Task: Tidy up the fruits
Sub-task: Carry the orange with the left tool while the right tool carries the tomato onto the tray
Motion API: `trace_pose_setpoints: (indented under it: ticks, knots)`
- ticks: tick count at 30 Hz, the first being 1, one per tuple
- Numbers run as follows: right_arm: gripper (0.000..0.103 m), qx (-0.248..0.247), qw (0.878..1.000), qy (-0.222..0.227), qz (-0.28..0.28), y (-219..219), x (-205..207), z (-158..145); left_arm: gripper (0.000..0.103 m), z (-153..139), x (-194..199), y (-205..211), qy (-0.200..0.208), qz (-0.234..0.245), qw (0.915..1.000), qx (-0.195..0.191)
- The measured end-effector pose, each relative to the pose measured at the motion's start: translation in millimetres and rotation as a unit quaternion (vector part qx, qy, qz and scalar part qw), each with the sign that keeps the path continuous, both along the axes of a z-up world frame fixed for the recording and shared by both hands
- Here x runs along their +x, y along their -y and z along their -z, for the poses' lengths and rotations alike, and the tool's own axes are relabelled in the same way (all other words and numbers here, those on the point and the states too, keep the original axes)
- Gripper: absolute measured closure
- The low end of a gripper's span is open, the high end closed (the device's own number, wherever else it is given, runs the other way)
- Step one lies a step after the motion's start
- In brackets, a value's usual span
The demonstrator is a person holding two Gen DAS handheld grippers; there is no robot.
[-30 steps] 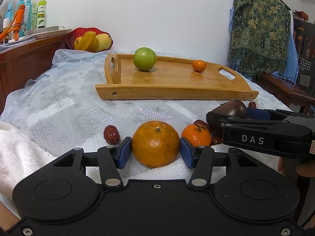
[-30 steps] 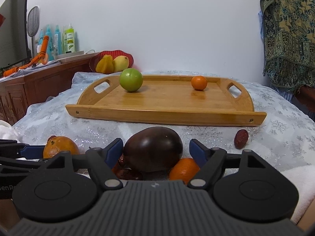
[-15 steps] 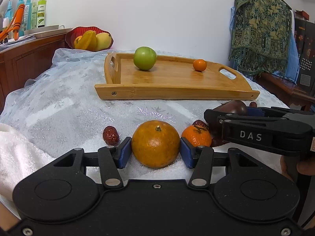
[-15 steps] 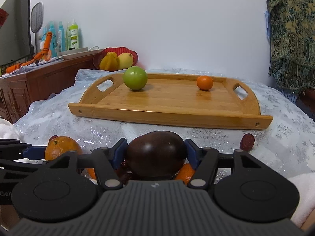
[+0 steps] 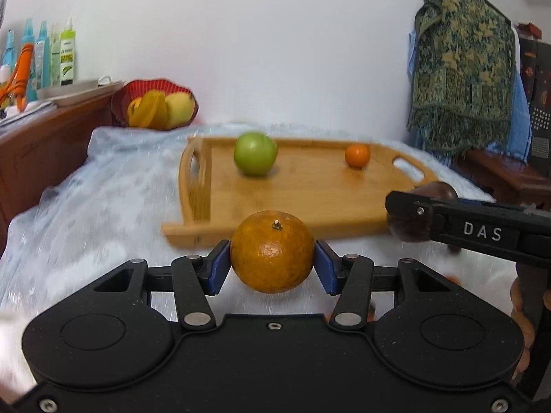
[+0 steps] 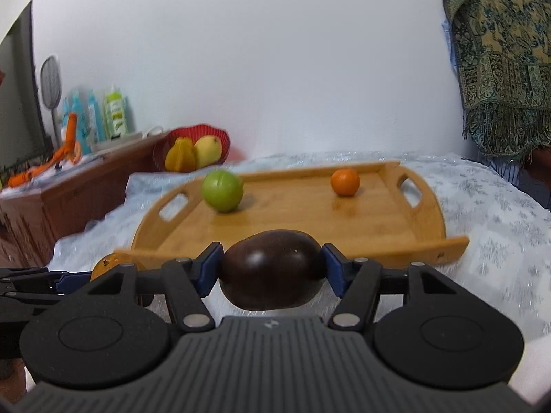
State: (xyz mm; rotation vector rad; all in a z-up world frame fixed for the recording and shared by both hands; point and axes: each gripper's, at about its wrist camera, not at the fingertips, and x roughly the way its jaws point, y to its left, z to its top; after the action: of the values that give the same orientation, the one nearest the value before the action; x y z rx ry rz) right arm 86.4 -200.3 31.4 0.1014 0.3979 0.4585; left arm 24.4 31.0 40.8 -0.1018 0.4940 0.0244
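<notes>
I have the left gripper clamped on a large orange, its blue pads pressed to either side of the fruit, stem up. The fruit hangs clear of the silvery tablecloth, just short of the near edge of the wooden tray. My right gripper grips a dark brown fruit, smooth and egg-shaped, lying crosswise between its pads; it too is off the cloth, in front of the tray's near rail. From the left wrist view I see the right gripper coming in from the right with that fruit at its tip, near my orange but apart from it.

On the tray a green apple sits toward the far left and a small tangerine toward the far right, well apart. Beyond the tray at the far left, a red bowl holds yellow fruit. Bottles stand on the wooden cabinet at the left. A patterned green cloth hangs at the far right. The background is smeared, so I cannot make out small things on the cloth.
</notes>
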Motion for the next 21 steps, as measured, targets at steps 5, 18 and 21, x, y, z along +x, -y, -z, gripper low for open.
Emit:
trace_pose_setpoints:
  ticks: [5,18,21]
  knots:
    - [0.038,0.003,1.0,0.018,0.016,8.2,23.9,-14.1,0.054,-16.9,33.0,-0.2,0.004,0.008,0.9999,-0.006]
    - [0.038,0.0,0.998,0.003,0.058,14.8,112.1,-22.1,0.054,-21.9,145.5,-2.1,-0.037,-0.002,0.9991,-0.02]
    - [0.038,0.002,0.998,-0.023,0.062,13.6,129.8,-14.1,0.054,-14.5,159.9,-5.1,-0.051,-0.007,0.9984,-0.021]
